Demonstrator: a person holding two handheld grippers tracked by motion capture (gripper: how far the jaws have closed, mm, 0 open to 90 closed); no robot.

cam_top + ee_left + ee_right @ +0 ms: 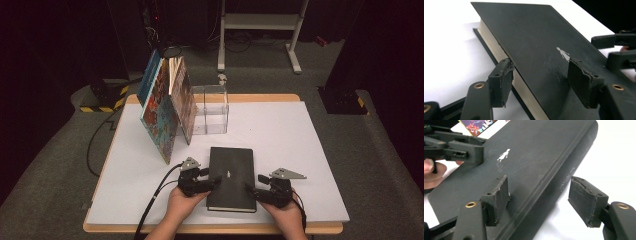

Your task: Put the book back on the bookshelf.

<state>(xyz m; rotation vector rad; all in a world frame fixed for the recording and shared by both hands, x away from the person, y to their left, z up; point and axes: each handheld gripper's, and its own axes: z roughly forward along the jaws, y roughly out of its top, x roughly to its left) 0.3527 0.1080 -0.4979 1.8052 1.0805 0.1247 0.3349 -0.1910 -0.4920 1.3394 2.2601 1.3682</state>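
The black book point(541, 47) runs off the bottom edge in the left gripper view; its near end is also cut in the right gripper view. Its spine lettering point(566, 180) is too faint to read. The leaning books' point(167, 102) covers are blurred.

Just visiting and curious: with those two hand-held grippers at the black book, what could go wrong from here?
The left hand-held gripper has one open jaw at the page edge of the black book, which could scuff or bend the pages. The right hand-held gripper straddles the rounded spine without gripping, so a one-sided lift might let the book slip. A lifted book could also knock over the leaning picture books.
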